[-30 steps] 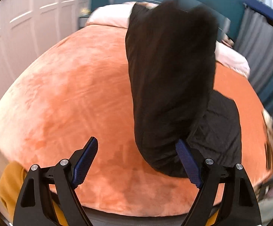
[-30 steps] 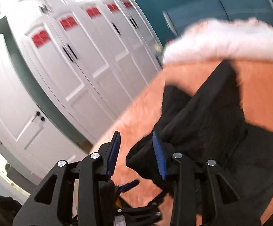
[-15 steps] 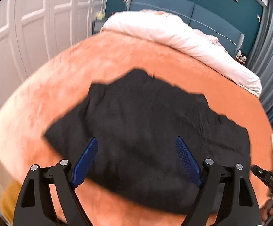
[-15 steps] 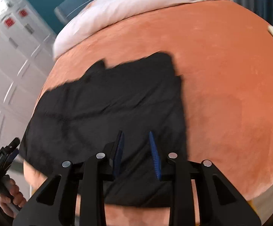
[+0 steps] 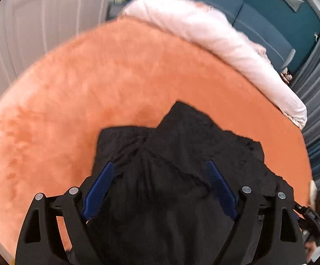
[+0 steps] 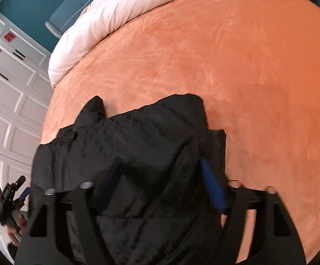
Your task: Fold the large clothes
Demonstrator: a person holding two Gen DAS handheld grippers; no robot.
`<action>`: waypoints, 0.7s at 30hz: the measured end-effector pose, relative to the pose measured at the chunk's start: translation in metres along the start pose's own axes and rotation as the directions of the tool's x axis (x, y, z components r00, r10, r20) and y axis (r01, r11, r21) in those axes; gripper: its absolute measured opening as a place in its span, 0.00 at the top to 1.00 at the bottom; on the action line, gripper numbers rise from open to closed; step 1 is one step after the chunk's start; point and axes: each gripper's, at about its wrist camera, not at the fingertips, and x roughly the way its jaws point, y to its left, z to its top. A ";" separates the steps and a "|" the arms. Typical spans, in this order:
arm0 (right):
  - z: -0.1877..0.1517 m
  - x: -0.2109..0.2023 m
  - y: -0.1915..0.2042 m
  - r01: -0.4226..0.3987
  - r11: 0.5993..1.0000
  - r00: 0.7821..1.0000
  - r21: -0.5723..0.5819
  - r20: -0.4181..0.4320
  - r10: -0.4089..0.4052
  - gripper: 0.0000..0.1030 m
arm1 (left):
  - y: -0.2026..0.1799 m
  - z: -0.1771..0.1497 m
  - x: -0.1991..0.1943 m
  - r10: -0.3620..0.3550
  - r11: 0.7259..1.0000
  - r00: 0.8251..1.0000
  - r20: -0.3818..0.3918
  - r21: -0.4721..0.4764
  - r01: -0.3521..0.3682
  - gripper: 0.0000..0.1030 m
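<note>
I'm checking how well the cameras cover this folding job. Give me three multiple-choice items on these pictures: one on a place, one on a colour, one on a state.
1. Where does the garment lie?
A. on the orange blanket
B. on the white duvet
C. on the floor

2. What colour is the garment?
A. white
B. black
C. teal

3. How does the left tool stand?
A. shut on the duvet
B. shut on nothing
C. open over the garment

Key: 1 A, orange shows around its far edges in both views; 2 B, it is dark black cloth against the orange; 3 C, its blue pads stand wide apart with the cloth lying loose below them.
</note>
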 end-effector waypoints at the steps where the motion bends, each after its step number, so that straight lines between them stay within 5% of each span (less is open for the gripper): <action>1: 0.000 0.000 0.004 0.009 1.000 1.000 -0.020 0.002 -0.009 0.63 | 0.004 0.002 0.010 -0.029 0.999 0.999 -0.034 -0.017 0.028 0.19; 4: 0.001 -0.007 0.015 0.013 0.998 1.000 -0.067 0.011 -0.012 0.88 | 0.010 -0.001 0.027 -0.064 0.998 0.996 -0.062 -0.018 0.063 0.36; 6: 0.001 -0.016 0.023 0.021 0.994 0.999 -0.111 0.028 -0.018 0.94 | 0.009 -0.008 0.020 -0.093 0.996 0.995 -0.034 0.010 0.094 0.83; 8: -0.001 -0.030 0.048 -0.002 0.983 0.998 -0.184 0.062 0.013 0.96 | 0.017 -0.010 -0.001 -0.149 0.989 0.989 0.024 -0.007 0.149 0.93; 13: -0.011 -0.062 0.116 -0.088 0.939 0.978 -0.333 0.148 0.145 0.96 | 0.039 -0.019 -0.068 -0.164 0.985 0.975 0.152 -0.032 0.170 0.94; 15: -0.010 -0.047 0.124 -0.041 0.948 0.982 -0.316 0.161 0.096 0.96 | 0.043 -0.024 -0.062 -0.064 0.998 0.990 0.127 -0.020 0.067 0.93; 18: -0.008 0.027 0.098 0.166 0.951 0.986 -0.262 0.048 -0.159 0.86 | 0.043 -0.030 -0.012 0.120 0.992 0.993 0.006 0.035 -0.120 0.77; 21: -0.016 0.040 0.076 0.153 0.965 0.988 -0.211 -0.001 -0.157 0.79 | 0.038 -0.035 -0.009 0.180 0.983 0.983 0.020 0.034 -0.181 0.72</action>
